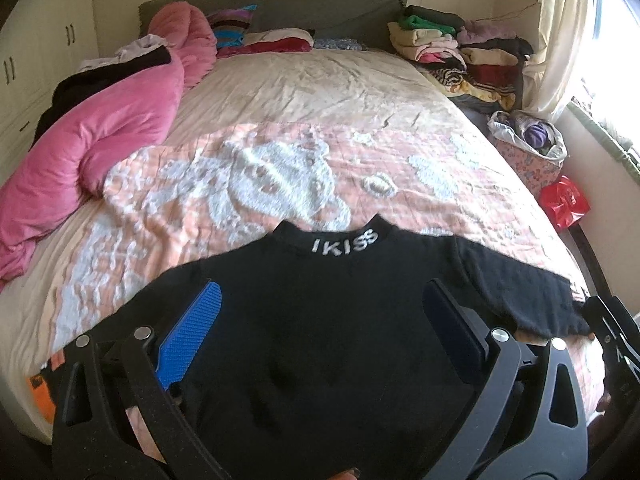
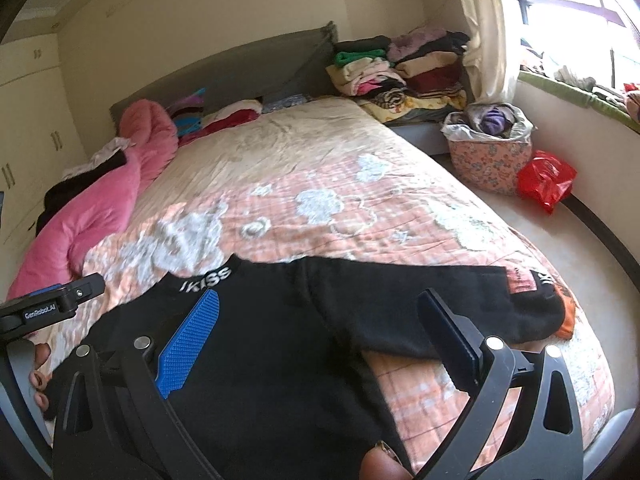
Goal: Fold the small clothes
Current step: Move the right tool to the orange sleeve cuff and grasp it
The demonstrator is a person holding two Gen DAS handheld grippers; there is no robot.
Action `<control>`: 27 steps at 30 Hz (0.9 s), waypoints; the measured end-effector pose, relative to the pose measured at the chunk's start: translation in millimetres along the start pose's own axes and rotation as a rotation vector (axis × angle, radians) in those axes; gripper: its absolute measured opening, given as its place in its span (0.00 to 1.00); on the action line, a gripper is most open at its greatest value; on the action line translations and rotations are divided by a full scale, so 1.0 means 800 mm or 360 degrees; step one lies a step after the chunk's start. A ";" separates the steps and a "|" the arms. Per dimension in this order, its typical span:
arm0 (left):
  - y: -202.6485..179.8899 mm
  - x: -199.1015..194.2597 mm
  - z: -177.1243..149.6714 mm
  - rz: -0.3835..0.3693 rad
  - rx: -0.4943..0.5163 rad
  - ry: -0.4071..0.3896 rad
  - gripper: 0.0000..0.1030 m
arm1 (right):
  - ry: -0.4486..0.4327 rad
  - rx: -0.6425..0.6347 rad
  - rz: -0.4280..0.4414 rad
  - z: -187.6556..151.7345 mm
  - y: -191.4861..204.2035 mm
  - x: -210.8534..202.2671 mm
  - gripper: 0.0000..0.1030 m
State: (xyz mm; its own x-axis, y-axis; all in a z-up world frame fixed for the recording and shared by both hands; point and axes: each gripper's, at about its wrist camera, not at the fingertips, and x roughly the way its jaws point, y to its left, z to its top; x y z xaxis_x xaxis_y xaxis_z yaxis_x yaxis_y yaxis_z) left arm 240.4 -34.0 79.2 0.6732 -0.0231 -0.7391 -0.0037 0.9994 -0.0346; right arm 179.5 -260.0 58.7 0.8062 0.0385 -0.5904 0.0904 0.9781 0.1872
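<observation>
One black top [image 1: 320, 320], collar lettered "IKISS", lies spread flat at the near end of the bed [image 1: 312, 92], collar pointing toward the headboard and both sleeves out to the sides. We judge it is laid out this way so each side can be folded inward; no fold is made yet. We hold the left gripper [image 1: 320, 332] over the chest with jaws wide apart, gripping nothing. The right gripper [image 2: 320, 340] is equally wide, hovering above the right sleeve [image 2: 432, 308] near the armpit, probably the first part to take. The sleeve's cuff reaches toward the mattress edge. A patterned peach blanket [image 1: 200, 208] lies beneath the top. A pink duvet [image 1: 92, 136] is bunched along the left side, and folded clothes [image 1: 460, 48] are stacked at the far right corner, well apart.
</observation>
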 end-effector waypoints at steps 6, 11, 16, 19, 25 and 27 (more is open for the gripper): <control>-0.029 0.010 0.019 -0.0052 0.0024 -0.0021 0.92 | -0.0038 0.0089 -0.0053 0.019 -0.026 0.003 0.96; -0.056 0.027 0.021 -0.0069 0.0057 -0.0004 0.92 | -0.0041 0.0166 -0.0126 0.025 -0.057 0.010 0.96; -0.087 0.052 0.006 -0.0100 0.0098 0.0036 0.92 | -0.0006 0.0275 -0.0207 0.019 -0.099 0.023 0.96; -0.097 0.070 -0.007 -0.0117 0.0103 0.0074 0.92 | 0.0022 0.0359 -0.0263 0.011 -0.128 0.031 0.96; -0.096 0.100 -0.032 -0.0072 0.0102 0.0103 0.92 | 0.0096 0.0506 -0.0369 -0.011 -0.177 0.051 0.96; -0.092 0.106 -0.039 -0.0057 0.0095 0.0109 0.92 | 0.0118 0.0551 -0.0397 -0.017 -0.189 0.056 0.96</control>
State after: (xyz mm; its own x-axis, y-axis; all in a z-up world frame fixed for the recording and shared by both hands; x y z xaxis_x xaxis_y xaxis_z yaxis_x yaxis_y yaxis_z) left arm 275.0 -110.1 -2.1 0.6201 -0.0587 -0.7823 0.0650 0.9976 -0.0234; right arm 193.7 -403.0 -6.9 0.6920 -0.1635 -0.7032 0.4779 0.8337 0.2765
